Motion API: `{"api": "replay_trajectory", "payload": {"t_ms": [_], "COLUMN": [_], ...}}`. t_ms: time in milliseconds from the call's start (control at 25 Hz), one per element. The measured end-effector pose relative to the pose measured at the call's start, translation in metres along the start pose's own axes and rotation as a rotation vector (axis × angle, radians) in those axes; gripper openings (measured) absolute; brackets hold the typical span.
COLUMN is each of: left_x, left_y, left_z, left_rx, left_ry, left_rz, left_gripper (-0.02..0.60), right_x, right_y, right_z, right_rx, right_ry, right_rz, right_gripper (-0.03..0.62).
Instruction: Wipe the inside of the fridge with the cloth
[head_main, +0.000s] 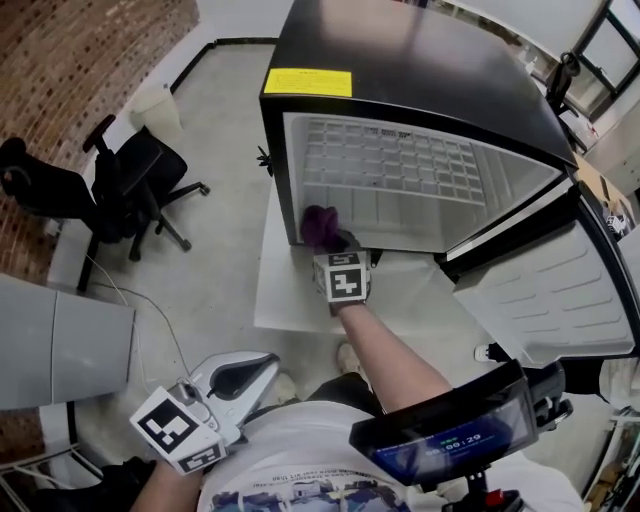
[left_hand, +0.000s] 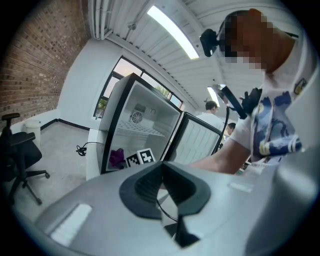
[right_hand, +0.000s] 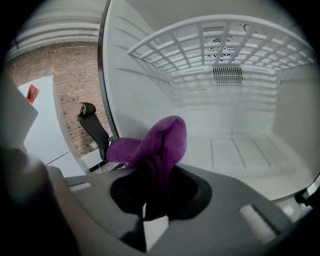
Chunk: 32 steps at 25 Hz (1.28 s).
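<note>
The right gripper (right_hand: 152, 200) is pressed together on a purple cloth (right_hand: 160, 145), pinching it by a bunched middle so that a rounded wad sticks out past the tips, probably so that soft fabric rather than hard plastic meets the surface. It is held out at arm's length at the lower left corner of the open fridge (head_main: 420, 60), just inside the front edge and close beside the left inner wall (right_hand: 130, 90); whether the cloth is touching that wall or the floor of the compartment cannot be told. The door (head_main: 560, 290) is swung wide to the right, which leaves the whole white interior reachable, and the ribbed shelf (right_hand: 200, 45) sits high, well above the cloth. The left gripper (head_main: 255, 370) hangs low by the person's body, well apart from the fridge, with its jaws together on nothing, seemingly idle while the right does the work. The cloth looks thick, knitted and dry, folded over itself with one flap drooping to the left.
</note>
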<state>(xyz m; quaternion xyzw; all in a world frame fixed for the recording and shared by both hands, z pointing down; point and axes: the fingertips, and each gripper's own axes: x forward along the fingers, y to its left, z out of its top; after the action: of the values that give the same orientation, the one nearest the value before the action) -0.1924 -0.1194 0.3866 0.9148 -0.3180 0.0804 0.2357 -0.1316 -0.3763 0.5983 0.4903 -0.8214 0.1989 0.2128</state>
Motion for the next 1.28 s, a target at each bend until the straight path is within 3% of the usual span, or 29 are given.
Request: {"api": "replay_trajectory", "payload": {"t_ms": [160, 440, 560, 880, 1120, 1280], "left_x": [-0.008, -0.024, -0.028, -0.039, -0.029, -0.015], "left_y": [0.005, 0.005, 0.003, -0.006, -0.032, -0.049], "left_z": [-0.001, -0.008, -0.007, -0.010, -0.014, -0.014], "left_rx": [-0.005, 0.002, 0.019, 0.054, 0.082, 0.106], "left_ry": [0.001, 0.010, 0.010, 0.004, 0.017, 0.027], "left_rz": [0.001, -0.034, -0.058, -0.144, -0.258, -0.341], "left_gripper": [0.005, 0.005, 0.005, 0.005, 0.005, 0.005], "right_x": [0.006, 0.000, -0.007, -0.065, -0.149, -0.222], "right_y": [0.005, 0.014, 0.017, 0.003, -0.019, -0.051], "right_z": [-0.004, -0.003, -0.002, 0.009, 0.043, 0.074], "right_rx": [0.067, 0.307, 0.344, 0.231, 0.151, 0.080], "right_ry": [-0.006, -0.048, -0.065, -0.113, -0.232, -0.326], "right_rz": [0.027, 0.120, 0.154, 0.057, -0.036, -0.155], "right_gripper": [0.066, 0.067, 0.066, 0.066, 0.066, 0.066]}}
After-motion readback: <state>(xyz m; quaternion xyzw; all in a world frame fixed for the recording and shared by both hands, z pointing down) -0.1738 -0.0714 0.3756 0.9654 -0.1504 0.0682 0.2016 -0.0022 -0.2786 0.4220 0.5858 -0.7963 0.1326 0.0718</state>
